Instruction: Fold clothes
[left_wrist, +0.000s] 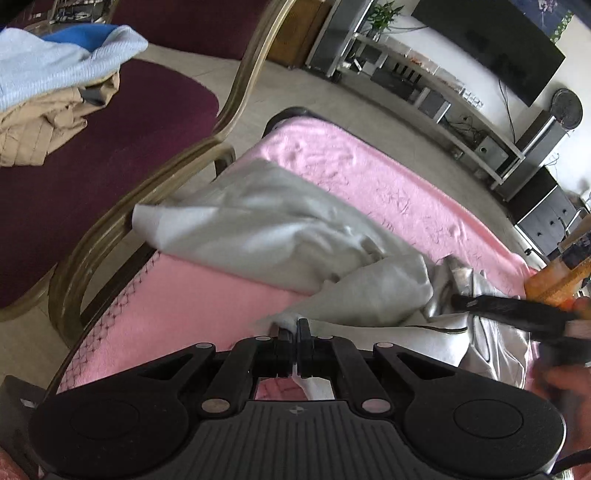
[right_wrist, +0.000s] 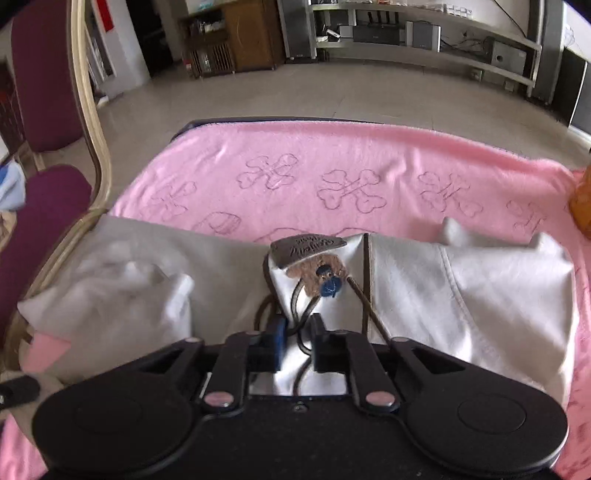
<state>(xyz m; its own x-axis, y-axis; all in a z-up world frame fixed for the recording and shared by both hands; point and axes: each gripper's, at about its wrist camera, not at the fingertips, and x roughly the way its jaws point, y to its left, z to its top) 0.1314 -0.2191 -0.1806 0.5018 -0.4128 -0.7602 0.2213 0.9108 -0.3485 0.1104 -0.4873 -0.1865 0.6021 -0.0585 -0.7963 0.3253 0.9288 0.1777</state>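
Silvery-white cloth, the garment (left_wrist: 295, 236), lies along the near edge of a tabletop under a pink towel (left_wrist: 388, 177), its long axis running side to side across both hand-held grippers' views. Its left end hangs over the towel's edge toward the chair (left_wrist: 122, 221); its right end reaches near an orange bottle (right_wrist: 581, 206). A tag with a small bear charm (right_wrist: 317, 266) and cords sits about mid-length, facing the far edge.

Left hand-held gripper (left_wrist: 293, 328) is closed tight on a fold of the garment's near edge, the cloth pinched between its fingers. Right hand-held gripper (right_wrist: 297, 328) is part-open, its fingers astride the cords just below the charm; whether they grip anything I cannot tell, though the gap suggests not.

Judging by this, the next fold runs across the long axis: the left hand-held gripper, nearer the loose left end, would carry it rightward over the middle, while the right one pins the centre.
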